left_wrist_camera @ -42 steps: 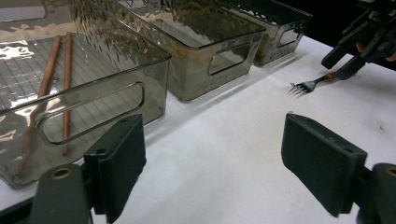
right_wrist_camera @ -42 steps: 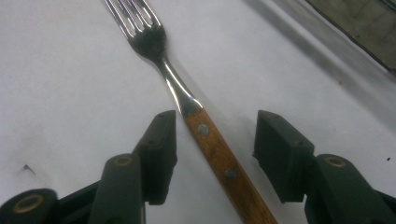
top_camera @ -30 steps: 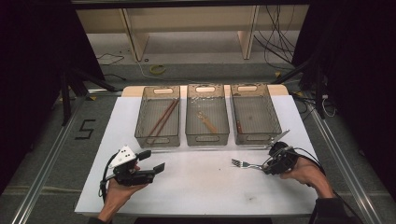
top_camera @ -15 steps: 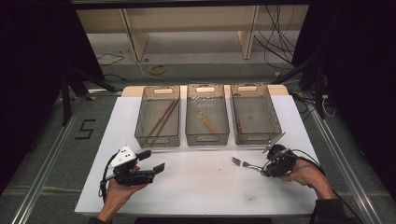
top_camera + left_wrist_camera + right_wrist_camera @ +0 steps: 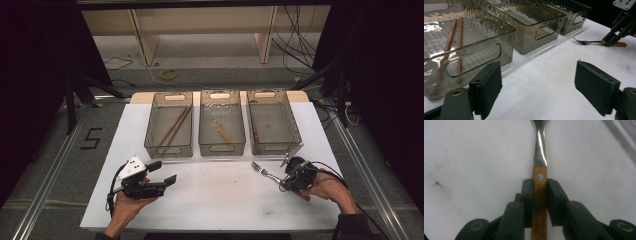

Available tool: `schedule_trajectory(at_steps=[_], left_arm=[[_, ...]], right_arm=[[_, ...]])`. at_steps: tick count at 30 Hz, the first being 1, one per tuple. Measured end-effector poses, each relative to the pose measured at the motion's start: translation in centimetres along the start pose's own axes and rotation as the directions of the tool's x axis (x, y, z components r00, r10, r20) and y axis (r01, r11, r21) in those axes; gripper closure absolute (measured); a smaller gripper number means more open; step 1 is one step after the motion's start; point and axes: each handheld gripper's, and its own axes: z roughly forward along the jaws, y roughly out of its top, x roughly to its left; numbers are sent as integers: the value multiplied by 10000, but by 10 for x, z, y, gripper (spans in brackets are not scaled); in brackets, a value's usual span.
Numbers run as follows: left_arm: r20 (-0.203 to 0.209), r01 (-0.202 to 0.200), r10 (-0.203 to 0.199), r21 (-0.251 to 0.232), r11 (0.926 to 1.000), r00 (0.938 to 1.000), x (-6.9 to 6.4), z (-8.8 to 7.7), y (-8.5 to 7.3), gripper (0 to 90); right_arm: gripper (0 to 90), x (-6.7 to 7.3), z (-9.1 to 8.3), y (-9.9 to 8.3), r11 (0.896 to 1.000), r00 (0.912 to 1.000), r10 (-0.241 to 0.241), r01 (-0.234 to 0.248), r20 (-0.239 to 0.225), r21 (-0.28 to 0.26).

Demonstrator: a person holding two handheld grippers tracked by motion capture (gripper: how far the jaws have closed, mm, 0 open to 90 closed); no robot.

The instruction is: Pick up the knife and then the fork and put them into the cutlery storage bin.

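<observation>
On the white bench [image 5: 220, 200], near the right bin [image 5: 274, 121], the fork [image 5: 540, 180] lies flat; its wooden handle has just been closed on by the right gripper [image 5: 540, 192], whose fingers [image 5: 527, 195] pinch it, presumably for lifting. The left gripper [image 5: 537, 90] is held wide open, empty.

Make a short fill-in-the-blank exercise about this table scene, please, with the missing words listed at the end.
1. The right gripper has its jaws on the wooden handle of a ____.
2. Behind it stand ____ clear bins in a row.
3. The left bin holds two wooden ____.
4. The left gripper has its jaws wide ____, with nothing between them.

Missing words: fork; three; chopsticks; open
</observation>
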Motion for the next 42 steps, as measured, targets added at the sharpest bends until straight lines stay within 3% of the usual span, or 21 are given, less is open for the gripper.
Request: schedule_trajectory(at_steps=[15, 22, 26, 32, 42], left_arm=[[-22, 20, -20, -27, 10000, 10000, 0, 0, 0, 214], [-21, 27, -27, -22, 10000, 10000, 0, 0, 0, 214], [-26, 34, -34, -25, 10000, 10000, 0, 0, 0, 214], [-38, 30, -30, -11, 10000, 10000, 0, 0, 0, 213], [-67, 91, -91, -32, 10000, 9999, 1, 0, 0, 213]], right_arm=[[779, 1, -3, -1, 10000, 9998, 31, -30, 183, -76], [780, 3, -7, 0, 9992, 9999, 140, -142, -45, -380], [780, 4, -14, 0, 9962, 9990, 156, -191, -413, -846], [780, 7, -27, 1, 9868, 9965, 60, -194, -831, -1608], [780, -2, -53, 9, 9545, 9938, 377, -667, -1042, -2907]])
